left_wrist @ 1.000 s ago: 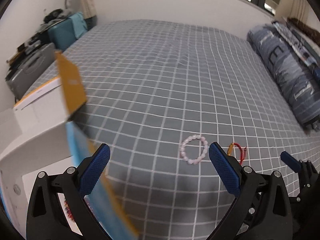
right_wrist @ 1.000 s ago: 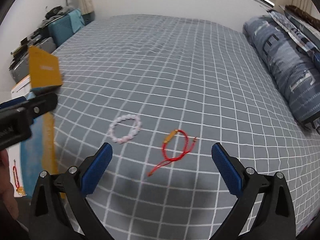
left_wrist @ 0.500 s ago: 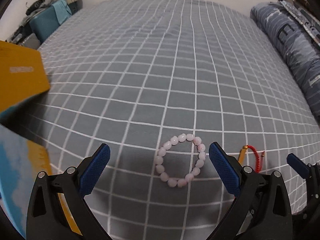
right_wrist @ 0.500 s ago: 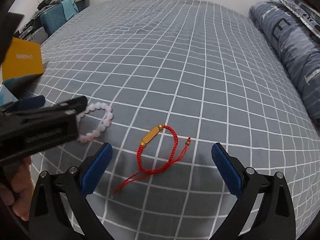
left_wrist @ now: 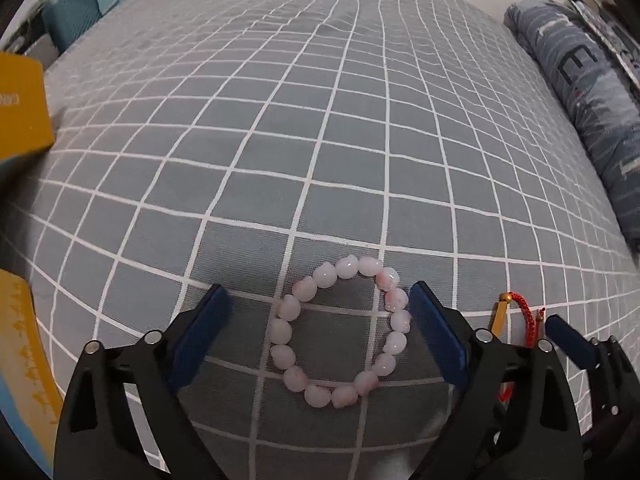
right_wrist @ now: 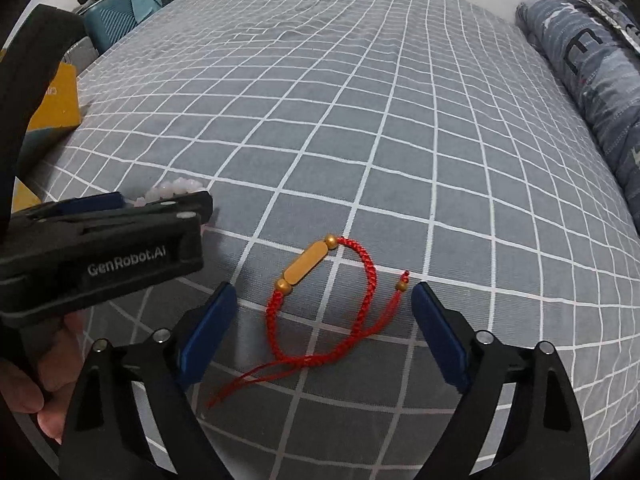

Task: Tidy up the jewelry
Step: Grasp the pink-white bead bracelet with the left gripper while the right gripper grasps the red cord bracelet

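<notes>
left tool [left_wrist: 316, 322] open, beads [left_wrist: 340, 332] between its fingers on bed [left_wrist: 320, 140] | right tool [right_wrist: 324, 320] open, red cord [right_wrist: 332, 304] between its fingers | risk: we pinch sheet, or beads roll out

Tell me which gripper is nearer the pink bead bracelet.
Left. The left gripper, open, straddles the pink bead bracelet on the checked bedsheet. The right gripper, open, is off to its right, around the red cord bracelet.
</notes>
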`<state>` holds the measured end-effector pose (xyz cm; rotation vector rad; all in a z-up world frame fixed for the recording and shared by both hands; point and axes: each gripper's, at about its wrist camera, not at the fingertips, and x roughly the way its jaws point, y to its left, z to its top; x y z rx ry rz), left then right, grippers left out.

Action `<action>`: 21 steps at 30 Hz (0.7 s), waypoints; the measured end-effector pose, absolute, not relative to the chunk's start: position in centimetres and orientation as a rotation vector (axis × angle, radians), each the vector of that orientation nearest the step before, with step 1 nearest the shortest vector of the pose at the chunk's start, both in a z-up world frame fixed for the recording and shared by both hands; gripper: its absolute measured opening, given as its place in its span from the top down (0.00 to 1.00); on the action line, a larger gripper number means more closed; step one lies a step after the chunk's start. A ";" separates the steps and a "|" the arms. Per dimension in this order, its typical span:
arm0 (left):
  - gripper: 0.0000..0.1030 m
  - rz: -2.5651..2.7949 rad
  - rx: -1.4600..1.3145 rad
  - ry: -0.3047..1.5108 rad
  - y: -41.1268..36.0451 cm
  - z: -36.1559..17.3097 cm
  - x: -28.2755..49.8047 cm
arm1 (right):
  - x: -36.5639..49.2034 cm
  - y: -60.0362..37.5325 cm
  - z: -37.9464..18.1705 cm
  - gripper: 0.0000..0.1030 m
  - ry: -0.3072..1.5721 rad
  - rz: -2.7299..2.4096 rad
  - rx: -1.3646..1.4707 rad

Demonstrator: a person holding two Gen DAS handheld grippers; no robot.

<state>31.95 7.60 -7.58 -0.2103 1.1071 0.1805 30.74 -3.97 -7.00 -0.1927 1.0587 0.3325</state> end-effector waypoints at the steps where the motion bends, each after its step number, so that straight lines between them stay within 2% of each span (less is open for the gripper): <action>1: 0.21 0.190 -0.193 1.105 7.5 -7.6 31.9 | 30.8 -3.9 -7.1 0.23 1.059 0.334 -0.192; 4: 0.33 0.219 -0.173 1.109 7.5 -7.8 32.0 | 31.0 -4.0 -7.1 0.28 1.061 0.333 -0.187; 6: 0.37 0.227 -0.165 1.108 7.5 -7.8 32.0 | 31.0 -3.9 -7.1 0.35 1.060 0.331 -0.184; 9: 0.44 0.232 -0.141 1.106 7.4 -7.8 32.0 | 31.2 -3.9 -7.1 0.39 1.058 0.330 -0.184; 13: 0.60 0.235 -0.123 1.103 6.7 -7.5 32.1 | 31.4 -3.8 -7.1 0.47 1.054 0.335 -0.188; 17: 0.77 0.231 -0.123 1.099 6.4 -7.2 32.0 | 31.6 -3.9 -7.0 0.61 1.059 0.336 -0.177; 21: 0.78 0.229 -0.111 1.091 6.4 -7.2 31.9 | 31.7 -4.0 -7.1 0.78 1.067 0.326 -0.178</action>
